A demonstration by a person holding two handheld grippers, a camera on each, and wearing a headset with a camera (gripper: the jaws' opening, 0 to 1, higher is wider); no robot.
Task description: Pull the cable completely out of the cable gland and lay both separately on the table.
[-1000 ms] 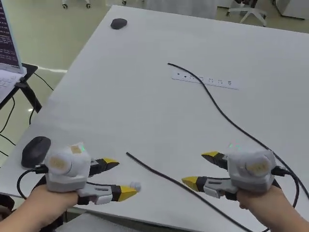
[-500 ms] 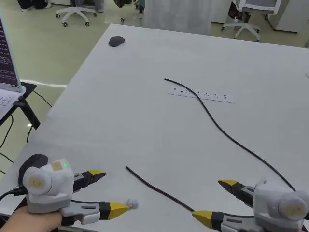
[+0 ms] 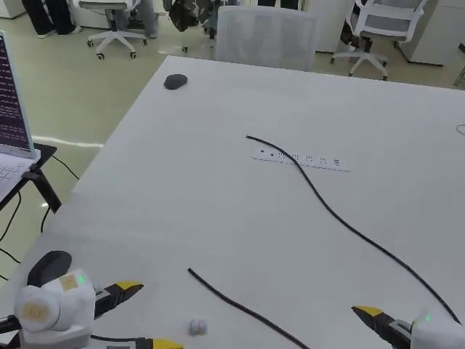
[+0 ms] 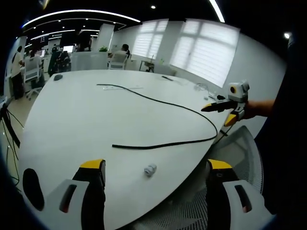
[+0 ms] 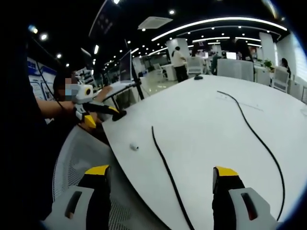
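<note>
A thin black cable [image 3: 240, 307] lies on the white table [image 3: 218, 196], one end near the front edge, and loops round to its far end [image 3: 248, 137] by a power strip. The small white cable gland [image 3: 197, 327] lies apart from it, just left of the near cable end. My left gripper [image 3: 149, 316] is open at the table's front left, its fingertips a little short of the gland [image 4: 150, 169], with nothing held. My right gripper [image 3: 378, 323] is open and empty at the front right edge. From the right gripper view, gland [image 5: 135, 146] and cable [image 5: 163, 158] lie separate.
A white power strip [image 3: 301, 158] lies mid-table under the cable. A dark mouse [image 3: 175, 81] sits at the far left corner, another [image 3: 49, 267] near my left gripper. An open laptop [image 3: 11, 109] stands on a stand to the left. Office chairs [image 3: 265, 36] line the far edge.
The head camera has tilted up. Both grippers have drawn back toward the table's front edge, and the left fingertips have come away from the gland, which stays on the table.
</note>
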